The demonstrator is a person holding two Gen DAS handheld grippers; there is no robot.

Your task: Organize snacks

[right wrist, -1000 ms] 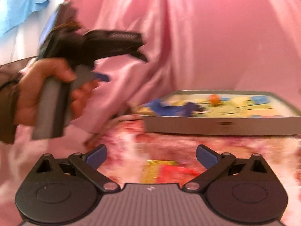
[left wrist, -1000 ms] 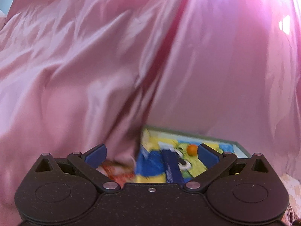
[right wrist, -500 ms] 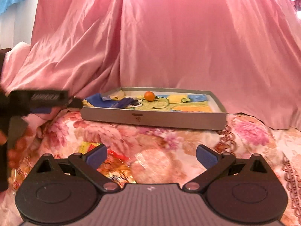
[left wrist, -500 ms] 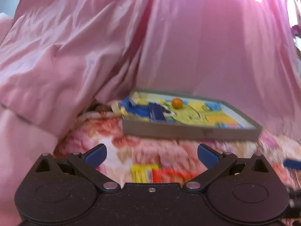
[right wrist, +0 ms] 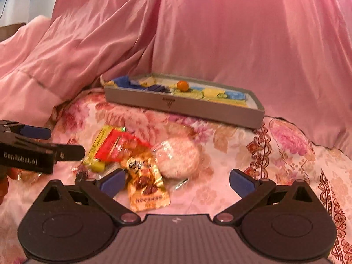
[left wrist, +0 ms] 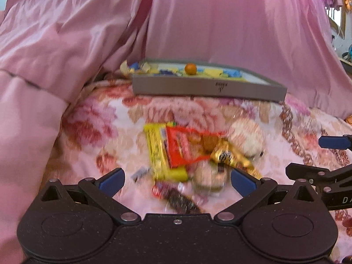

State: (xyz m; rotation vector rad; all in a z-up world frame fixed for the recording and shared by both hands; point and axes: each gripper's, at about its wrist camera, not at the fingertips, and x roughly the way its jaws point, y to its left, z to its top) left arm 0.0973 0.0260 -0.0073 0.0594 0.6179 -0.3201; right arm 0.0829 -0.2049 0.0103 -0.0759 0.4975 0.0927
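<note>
Grey tray (right wrist: 184, 107) at 12 o'clock holds an orange ball (right wrist: 182, 85) and blue-yellow wrappers, snack pile (right wrist: 140, 158) loose in front, left gripper (left wrist: 177, 179) and right gripper (right wrist: 176, 181) both spread wide, empty.

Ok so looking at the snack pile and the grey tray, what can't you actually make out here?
- Dark brown wrapped bar, left wrist view: blurred, partly behind the left gripper.
- Gold foil packet print, right wrist view: too blurred.
- Shallow grey tray contents: wall hides them, bar an orange ball.
</note>
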